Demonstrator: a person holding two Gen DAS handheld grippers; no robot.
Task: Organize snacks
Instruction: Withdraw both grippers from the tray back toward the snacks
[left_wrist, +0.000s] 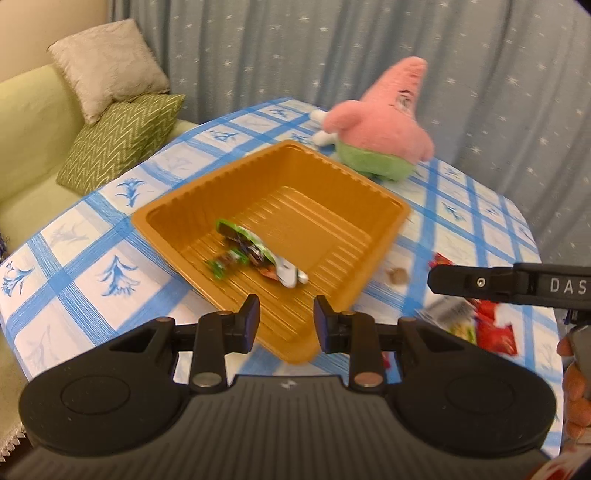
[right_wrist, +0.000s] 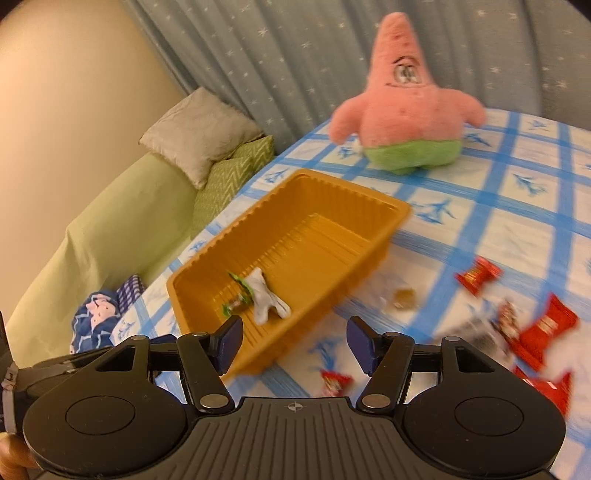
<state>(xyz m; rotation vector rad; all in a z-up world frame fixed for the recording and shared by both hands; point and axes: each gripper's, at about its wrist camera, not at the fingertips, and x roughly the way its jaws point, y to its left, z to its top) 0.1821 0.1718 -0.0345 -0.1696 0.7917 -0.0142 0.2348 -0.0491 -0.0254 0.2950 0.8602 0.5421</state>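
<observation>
An orange plastic tray (left_wrist: 332, 177) (right_wrist: 332, 192) stands on the blue-checked tablecloth with a few green and white wrapped snacks (left_wrist: 258, 258) (right_wrist: 262, 299) in its near end. My left gripper (left_wrist: 286, 321) hovers over the tray's near corner, its jaws a little apart with nothing pressed between them. My right gripper (right_wrist: 295, 343) is open wide and empty, just right of the tray's near end. One of its fingers (left_wrist: 461, 282) also shows in the left wrist view. Red snack packets (right_wrist: 546, 325) (left_wrist: 495, 328) and a small brown candy (right_wrist: 402, 297) (left_wrist: 397, 275) lie loose on the cloth to the right.
A pink and green star plush (left_wrist: 380, 129) (right_wrist: 402, 110) stands behind the tray. Left of the table is a green sofa (right_wrist: 110, 229) with cushions (left_wrist: 110, 66). A grey starred curtain hangs behind. A blue patterned cloth (right_wrist: 96, 317) lies by the table's left edge.
</observation>
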